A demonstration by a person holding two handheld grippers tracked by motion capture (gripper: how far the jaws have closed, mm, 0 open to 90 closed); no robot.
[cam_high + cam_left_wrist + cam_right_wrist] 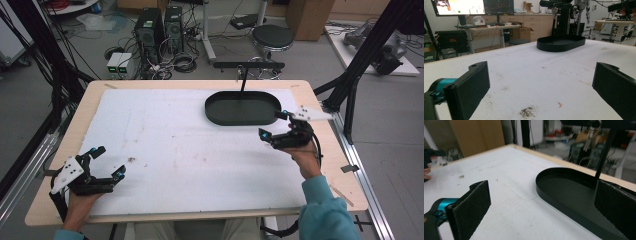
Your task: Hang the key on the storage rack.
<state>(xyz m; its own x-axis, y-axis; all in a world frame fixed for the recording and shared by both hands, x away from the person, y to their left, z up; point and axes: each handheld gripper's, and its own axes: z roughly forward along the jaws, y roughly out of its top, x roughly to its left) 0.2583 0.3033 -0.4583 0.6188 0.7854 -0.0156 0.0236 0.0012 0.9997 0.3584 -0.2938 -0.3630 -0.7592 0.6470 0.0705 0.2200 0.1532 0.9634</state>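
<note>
The black oval tray (243,108) sits on the white mat (175,150) toward the table's (320,107) far right corner, a thin post with a crossbar (248,65) rising from its far rim. The right gripper (274,125) hovers just beside the tray's near right end, jaws spread wide with nothing between them. The left gripper (111,162) rests near the table's near left corner, jaws likewise wide apart and empty, by a small dark smudge (131,160) on the mat.

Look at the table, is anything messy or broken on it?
Nothing looks broken. The white mat has a small dark crumbly smudge near the left hand-held gripper, plus faint brownish stains across its middle. The black tray sits flat and empty.
</note>
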